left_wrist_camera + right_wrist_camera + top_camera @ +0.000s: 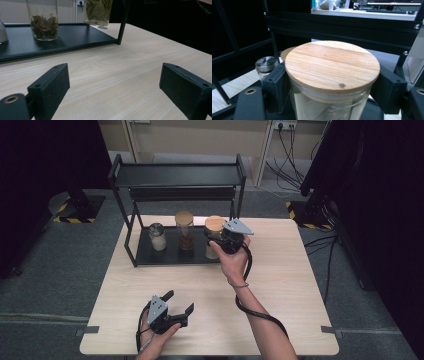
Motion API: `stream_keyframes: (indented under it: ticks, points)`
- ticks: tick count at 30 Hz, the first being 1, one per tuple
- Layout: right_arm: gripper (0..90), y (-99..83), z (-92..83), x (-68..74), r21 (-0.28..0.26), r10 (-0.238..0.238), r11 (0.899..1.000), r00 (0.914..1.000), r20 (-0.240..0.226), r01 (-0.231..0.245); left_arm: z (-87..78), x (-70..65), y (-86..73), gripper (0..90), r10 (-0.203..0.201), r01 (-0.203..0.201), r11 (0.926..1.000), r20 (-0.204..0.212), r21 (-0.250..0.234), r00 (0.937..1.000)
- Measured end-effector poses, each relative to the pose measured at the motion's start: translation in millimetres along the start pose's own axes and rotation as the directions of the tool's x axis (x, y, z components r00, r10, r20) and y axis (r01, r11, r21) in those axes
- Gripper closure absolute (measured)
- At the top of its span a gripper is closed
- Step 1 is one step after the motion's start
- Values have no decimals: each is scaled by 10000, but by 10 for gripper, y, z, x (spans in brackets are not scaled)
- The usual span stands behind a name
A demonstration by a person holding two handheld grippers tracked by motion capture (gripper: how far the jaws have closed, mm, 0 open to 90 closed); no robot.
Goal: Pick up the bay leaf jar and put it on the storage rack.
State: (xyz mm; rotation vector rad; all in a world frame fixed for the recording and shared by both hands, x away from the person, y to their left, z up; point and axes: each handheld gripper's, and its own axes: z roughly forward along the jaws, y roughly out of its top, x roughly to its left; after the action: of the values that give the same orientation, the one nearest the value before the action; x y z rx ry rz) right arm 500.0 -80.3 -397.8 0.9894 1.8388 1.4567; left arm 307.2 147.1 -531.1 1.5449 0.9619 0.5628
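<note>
Three glass jars stood at the black metal rack (134,247); right tongs (220,240) clamped the wooden-lidded glass jar of pale leaves (332,75) at the tray's right end, beside the post. Left tongs (179,302) gaped, empty, over bare light wooden table (290,270) near its front edge.

Light: I see even overhead light on the pale surface (280,270); both sides dark.
Shadows: soft, short.
Focus: sharp enough (near jaws slightly soft).

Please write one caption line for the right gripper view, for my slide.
Right gripper shut on a glass jar with wooden lid, before the black rack.
</note>
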Motion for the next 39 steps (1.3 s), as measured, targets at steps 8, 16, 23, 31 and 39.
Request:
stream_keyframes:
  ticks: [8,16,23,31,39]
  points:
    - [251,-11,51,-33,57,43,10000,9999,123,-44,0,-3,0,87,14,-14,10000,2,5,10000]
    - [252,8,125,-58,92,65,9999,9997,228,-67,1,-6,0,87,14,-14,10000,8,-11,10000]
    - [252,26,200,-79,137,122,9998,9994,337,-126,1,-8,0,87,39,-39,10000,2,-9,10000]
    - [251,19,292,-94,276,176,9994,9990,415,-187,2,-9,0,87,53,-53,10000,21,-3,10000]
    - [252,23,339,-127,333,228,9991,9984,521,-246,2,-7,0,88,27,-27,10000,20,9,10000]
